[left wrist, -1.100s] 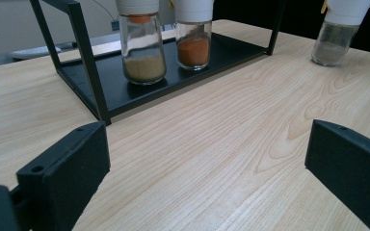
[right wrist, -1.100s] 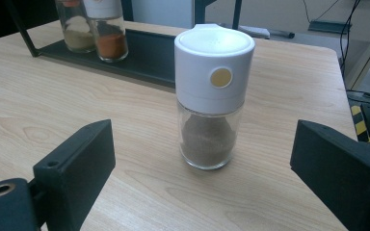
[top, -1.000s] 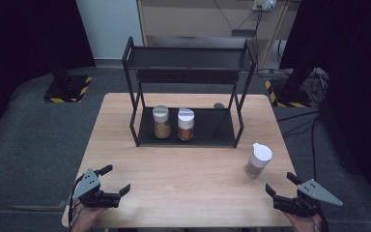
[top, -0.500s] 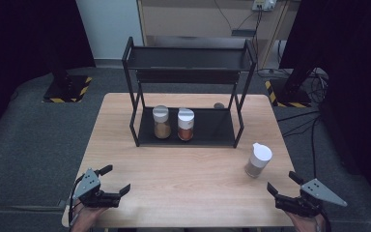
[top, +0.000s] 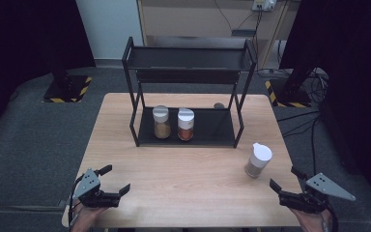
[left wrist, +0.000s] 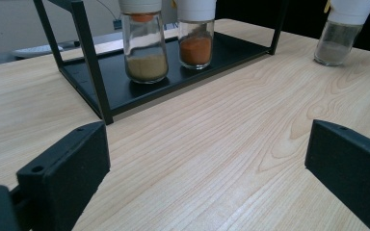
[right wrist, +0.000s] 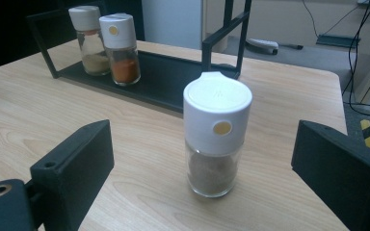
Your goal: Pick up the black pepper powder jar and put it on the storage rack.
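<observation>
The right gripper (right wrist: 202,159) hovers with jaws spread wide, empty, facing the white-capped spice jar (right wrist: 215,134) standing on the wooden table (right wrist: 38,96); the left gripper (top: 115,180) gapes too.

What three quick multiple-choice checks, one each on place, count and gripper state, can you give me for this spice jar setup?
1. Where does the loose spice jar stand?
A on the rack's top shelf
B on the table, right of the rack
C in the left gripper

2. How many jars stand on the rack's lower shelf?
A one
B two
C four

3. How is the right gripper?
A open
B shut on a jar
C shut on nothing

Answers: B, it stands on bare wood; B, two stand side by side; A, its jaws are spread wide.
</observation>
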`<state>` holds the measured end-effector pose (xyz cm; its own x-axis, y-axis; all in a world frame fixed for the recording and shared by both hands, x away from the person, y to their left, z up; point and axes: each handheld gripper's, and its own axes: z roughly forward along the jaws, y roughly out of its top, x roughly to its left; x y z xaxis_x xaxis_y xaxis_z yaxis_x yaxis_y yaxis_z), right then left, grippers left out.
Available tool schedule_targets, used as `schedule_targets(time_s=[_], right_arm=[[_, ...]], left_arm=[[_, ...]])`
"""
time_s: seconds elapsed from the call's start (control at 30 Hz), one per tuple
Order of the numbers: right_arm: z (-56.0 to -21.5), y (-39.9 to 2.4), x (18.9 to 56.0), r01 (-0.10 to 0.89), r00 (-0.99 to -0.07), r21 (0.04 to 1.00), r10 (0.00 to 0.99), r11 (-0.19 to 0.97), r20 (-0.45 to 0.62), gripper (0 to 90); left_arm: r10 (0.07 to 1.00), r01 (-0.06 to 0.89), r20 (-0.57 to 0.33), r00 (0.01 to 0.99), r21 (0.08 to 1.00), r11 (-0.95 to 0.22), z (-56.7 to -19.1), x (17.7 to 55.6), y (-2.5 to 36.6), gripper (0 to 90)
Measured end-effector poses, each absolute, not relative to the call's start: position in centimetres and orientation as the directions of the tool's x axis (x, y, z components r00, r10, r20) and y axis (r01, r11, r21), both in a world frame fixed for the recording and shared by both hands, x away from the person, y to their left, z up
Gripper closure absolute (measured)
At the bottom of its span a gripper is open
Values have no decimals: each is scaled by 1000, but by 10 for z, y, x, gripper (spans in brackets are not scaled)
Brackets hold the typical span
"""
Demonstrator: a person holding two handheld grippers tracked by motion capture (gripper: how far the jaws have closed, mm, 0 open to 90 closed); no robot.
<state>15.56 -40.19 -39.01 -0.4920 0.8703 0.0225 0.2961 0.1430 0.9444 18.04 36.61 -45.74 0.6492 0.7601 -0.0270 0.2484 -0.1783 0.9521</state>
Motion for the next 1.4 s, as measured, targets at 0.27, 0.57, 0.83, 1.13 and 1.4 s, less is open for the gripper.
schedule_targets(time_s=[0.27,0.57,0.83,1.13,1.4], right_arm=[[-379,-407,167,299,-513,943,858,147,29,73],[-372,-408,185,324,-525,933,850,158,38,71],[-372,-403,206,349,-532,921,845,174,42,71],[-381,-393,231,391,-536,901,842,187,58,72],[-388,-386,250,419,-537,887,841,194,70,75]], left_arm=[[761,249,-27,648,952,-179,-457,180,366,11],[763,248,-26,646,952,-177,-457,180,366,9],[766,247,-31,642,954,-168,-458,179,367,6],[768,251,-34,640,954,-166,-458,179,367,3],[768,253,-35,639,953,-167,-458,179,367,3]])
